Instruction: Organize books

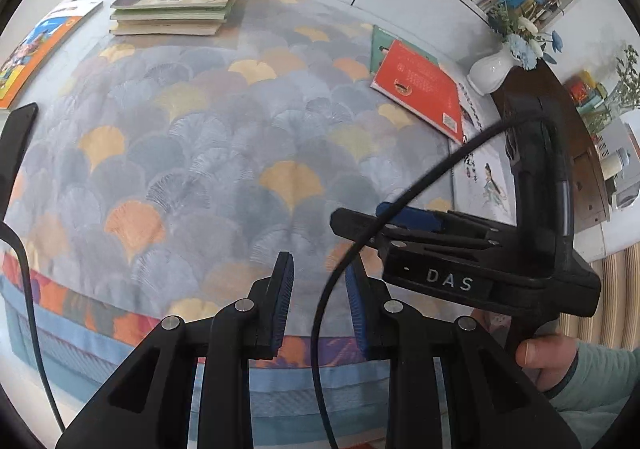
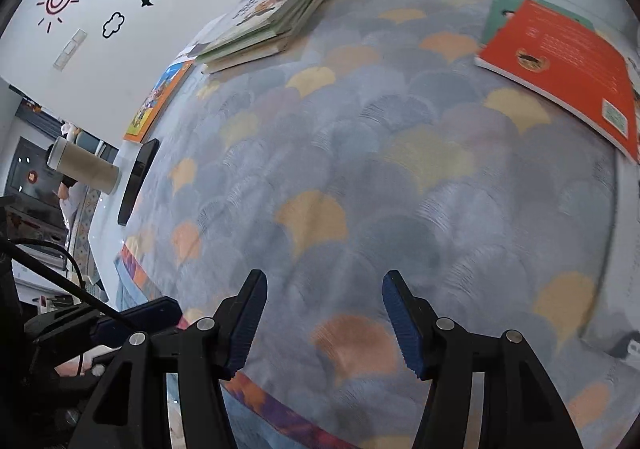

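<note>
While a stack of books (image 1: 180, 1) lies at the far left of the patterned cloth (image 1: 224, 153) and a red book (image 1: 420, 89) at the far right, the left gripper (image 1: 318, 305) stands narrow and empty, the right gripper (image 2: 324, 321) wider, nothing between.

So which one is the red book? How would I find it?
Start at the table's grey-blue cloth with fan-shaped leaves. Look to the far side away from the neat stack of pale green books. There the flat red-orange paperback book lies on top of a green book. It is the only red cover, with a small dark animal picture in its middle.
</note>
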The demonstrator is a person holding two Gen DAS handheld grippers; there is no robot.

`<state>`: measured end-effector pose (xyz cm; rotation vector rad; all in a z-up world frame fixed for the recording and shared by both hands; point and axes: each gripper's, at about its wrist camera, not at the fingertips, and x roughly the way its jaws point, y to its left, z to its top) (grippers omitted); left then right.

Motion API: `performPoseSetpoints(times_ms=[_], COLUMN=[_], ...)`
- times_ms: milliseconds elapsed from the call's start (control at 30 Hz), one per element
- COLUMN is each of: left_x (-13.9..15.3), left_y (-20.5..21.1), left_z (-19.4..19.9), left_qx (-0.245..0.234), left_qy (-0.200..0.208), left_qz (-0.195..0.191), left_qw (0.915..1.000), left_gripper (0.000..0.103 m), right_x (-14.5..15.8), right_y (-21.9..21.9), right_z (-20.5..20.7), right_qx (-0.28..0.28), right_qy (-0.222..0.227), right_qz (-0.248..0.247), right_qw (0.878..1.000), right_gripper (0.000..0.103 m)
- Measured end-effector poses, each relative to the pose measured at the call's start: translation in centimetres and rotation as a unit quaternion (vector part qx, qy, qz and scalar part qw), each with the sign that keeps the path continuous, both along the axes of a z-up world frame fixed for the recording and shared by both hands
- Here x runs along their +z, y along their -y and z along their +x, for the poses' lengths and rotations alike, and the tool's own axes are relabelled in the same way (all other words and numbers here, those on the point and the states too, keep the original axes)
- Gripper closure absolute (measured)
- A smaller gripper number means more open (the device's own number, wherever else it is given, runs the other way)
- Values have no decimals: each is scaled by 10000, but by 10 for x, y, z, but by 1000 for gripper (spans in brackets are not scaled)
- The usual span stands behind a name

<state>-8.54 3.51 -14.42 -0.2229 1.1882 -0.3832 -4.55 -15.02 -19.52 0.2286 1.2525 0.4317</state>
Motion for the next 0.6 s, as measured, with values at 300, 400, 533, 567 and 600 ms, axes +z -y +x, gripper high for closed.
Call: performPoseSetpoints(times_ms=[300,400,533,567,600], left_x=[12,7,13,18,20], left_y=[1,2,14,17,21], left_z=[-4,-11,-16,-13,-9], left_qx=[605,802,624,566,510], left_qy=[446,345,323,368,381], left_qz=[-46,-247,-93,-108,-124], left_qw=[9972,9959,9975,9977,9979], left_gripper=[79,79,79,79,79], right_x=[2,-3,-4,-1,2], right_y=[0,10,16,16,16], right_z=[2,5,0,-2,-4], right_qx=[121,16,-85,-88,-104], right_qy=[61,-44,-177,-145,-98], right_qz=[-241,-276,-30,15,42], right_qw=[9996,9996,9998,9999,9999], right_gripper=[45,45,45,45,45])
